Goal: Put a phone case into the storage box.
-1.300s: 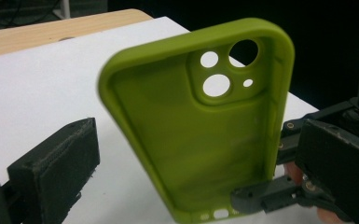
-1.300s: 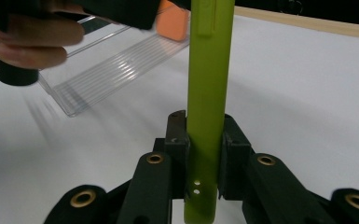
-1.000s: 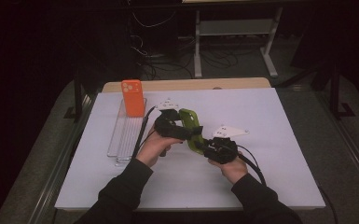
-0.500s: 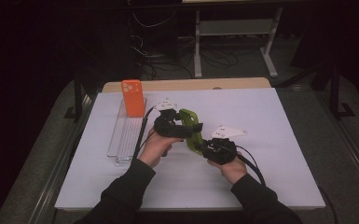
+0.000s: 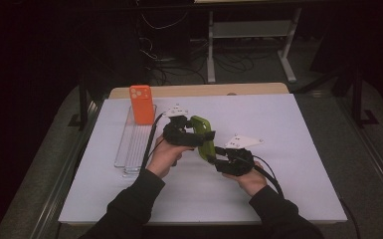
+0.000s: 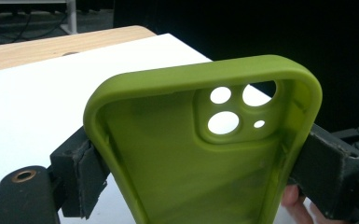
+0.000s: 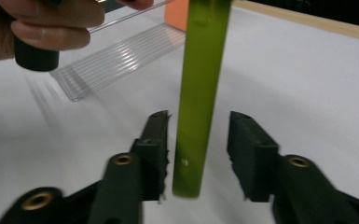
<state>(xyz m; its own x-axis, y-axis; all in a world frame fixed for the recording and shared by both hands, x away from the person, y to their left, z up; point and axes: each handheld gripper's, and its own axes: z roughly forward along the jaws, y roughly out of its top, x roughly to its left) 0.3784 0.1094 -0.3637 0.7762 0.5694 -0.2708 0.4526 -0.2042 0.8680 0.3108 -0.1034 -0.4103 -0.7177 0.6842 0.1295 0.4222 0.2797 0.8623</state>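
Note:
A green phone case [image 6: 177, 172] is held up above the table, its open inner side toward the left gripper view, with camera holes at the top. My left gripper [image 6: 204, 172] is shut on its two long edges. In the high view this case [image 5: 205, 139] hangs between both hands at the table's middle. My right gripper [image 7: 201, 126] stands open around the case's lower end [image 7: 200, 93], which I see edge-on. Its left pad [image 7: 156, 149] is close against the case and the right pad is apart from it.
An orange phone case [image 5: 142, 103] stands upright at the far end of a clear ribbed rack [image 5: 132, 149] on the left of the white table [image 5: 288, 129]. The left hand [image 7: 51, 23] is close above the rack [image 7: 116, 60]. A wooden strip runs along the table's far edge.
Both hands and the green case have barely shifted. The left gripper's hold looks the same throughout.

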